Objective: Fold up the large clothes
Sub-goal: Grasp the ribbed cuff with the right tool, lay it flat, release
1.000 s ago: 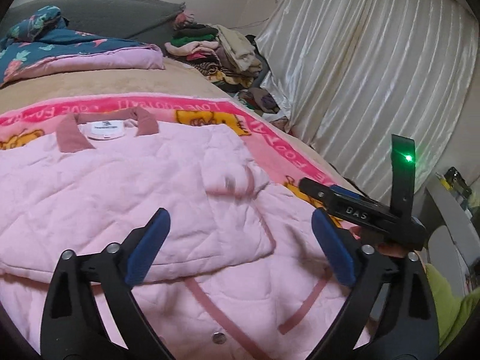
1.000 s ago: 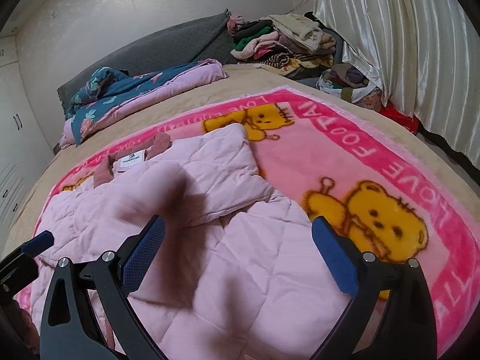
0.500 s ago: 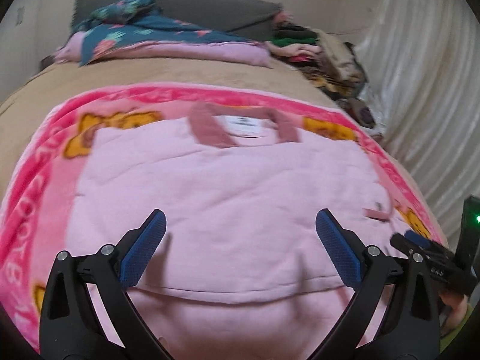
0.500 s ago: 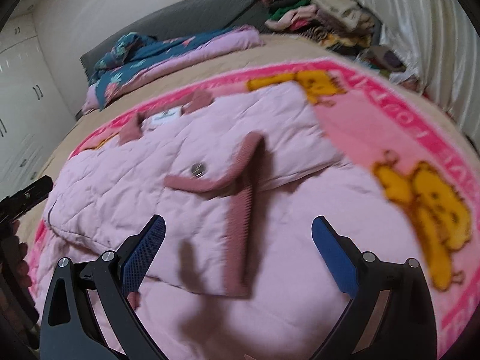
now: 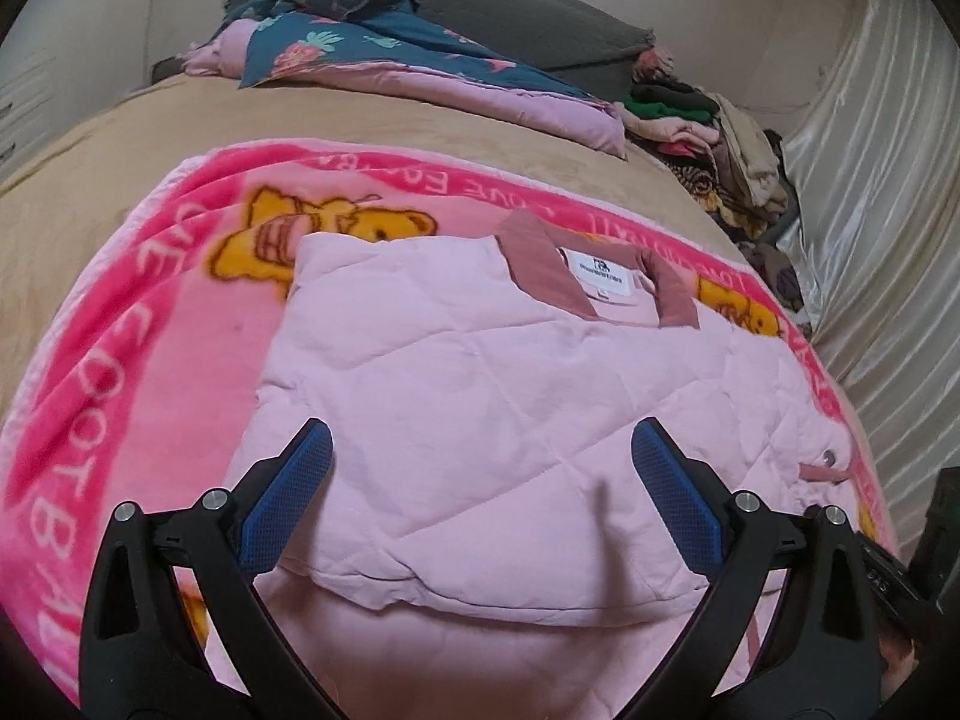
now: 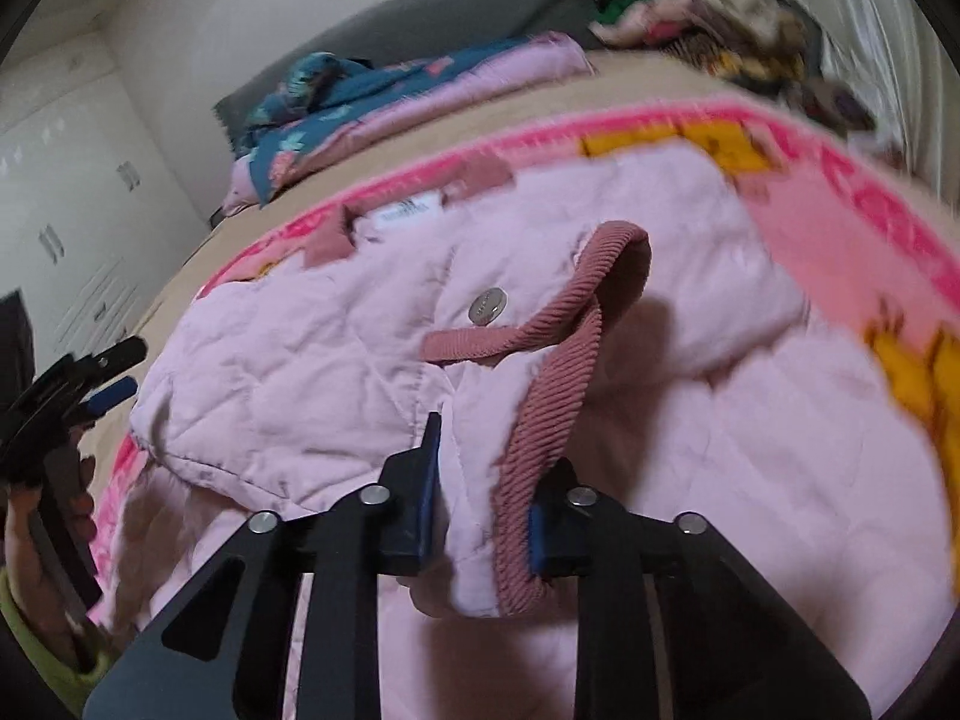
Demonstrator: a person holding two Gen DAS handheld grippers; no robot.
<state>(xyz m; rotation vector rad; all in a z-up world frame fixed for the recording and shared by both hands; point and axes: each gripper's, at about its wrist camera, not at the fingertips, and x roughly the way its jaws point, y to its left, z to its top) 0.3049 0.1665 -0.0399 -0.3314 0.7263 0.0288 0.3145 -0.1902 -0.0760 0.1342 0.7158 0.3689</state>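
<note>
A pale pink quilted jacket with a dusty-rose collar lies on a pink bear blanket, one sleeve folded across its body. My left gripper hovers open just above the jacket's near left part, with nothing between its blue pads. In the right wrist view, my right gripper is closing, its pads pressing on the sleeve end by the ribbed rose cuff. A snap button shows beyond it. The left gripper appears at that view's left edge.
The blanket covers a tan bed. A navy floral quilt lies at the head and a pile of clothes at the far right corner. A pale curtain hangs on the right, white wardrobes on the left.
My right gripper moved in over the folded sleeve and closed on its cuff end. My left gripper swung left across the jacket and stayed open.
</note>
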